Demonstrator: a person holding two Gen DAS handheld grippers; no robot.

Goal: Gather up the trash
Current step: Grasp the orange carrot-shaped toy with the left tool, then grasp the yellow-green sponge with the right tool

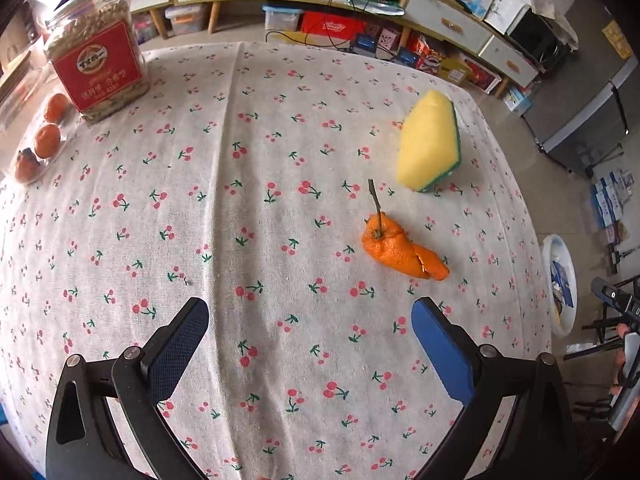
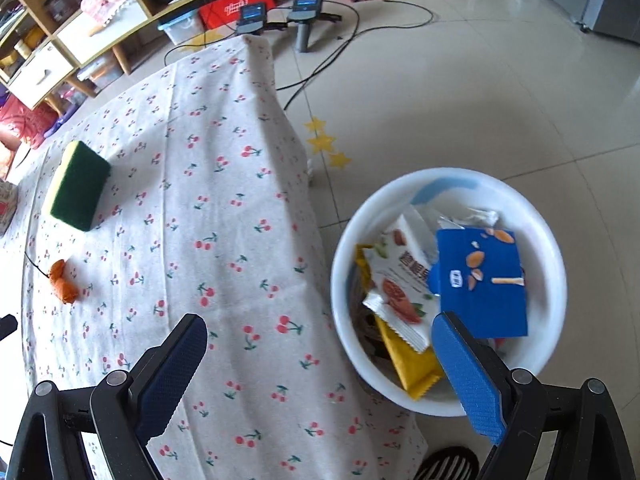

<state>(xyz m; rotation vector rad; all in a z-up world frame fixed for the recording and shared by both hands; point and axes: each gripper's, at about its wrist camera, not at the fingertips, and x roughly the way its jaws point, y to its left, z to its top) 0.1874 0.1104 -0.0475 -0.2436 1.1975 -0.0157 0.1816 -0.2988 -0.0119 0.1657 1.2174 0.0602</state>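
The orange peel (image 1: 402,250) lies on the cherry-print tablecloth (image 1: 240,200), ahead and to the right of the left gripper (image 1: 310,320), whose jaws stand wide and empty. Its long axis runs diagonally, stem end farther away. The right gripper (image 2: 320,336), also wide and empty, hangs at the table's edge beside the white basin (image 2: 556,264) of wrappers, well apart from the peel. The left gripper appears nearer and better placed.

One sponge (image 1: 430,142), one orange peel (image 1: 402,250), three tangerines (image 1: 47,140), one jar (image 1: 98,54).
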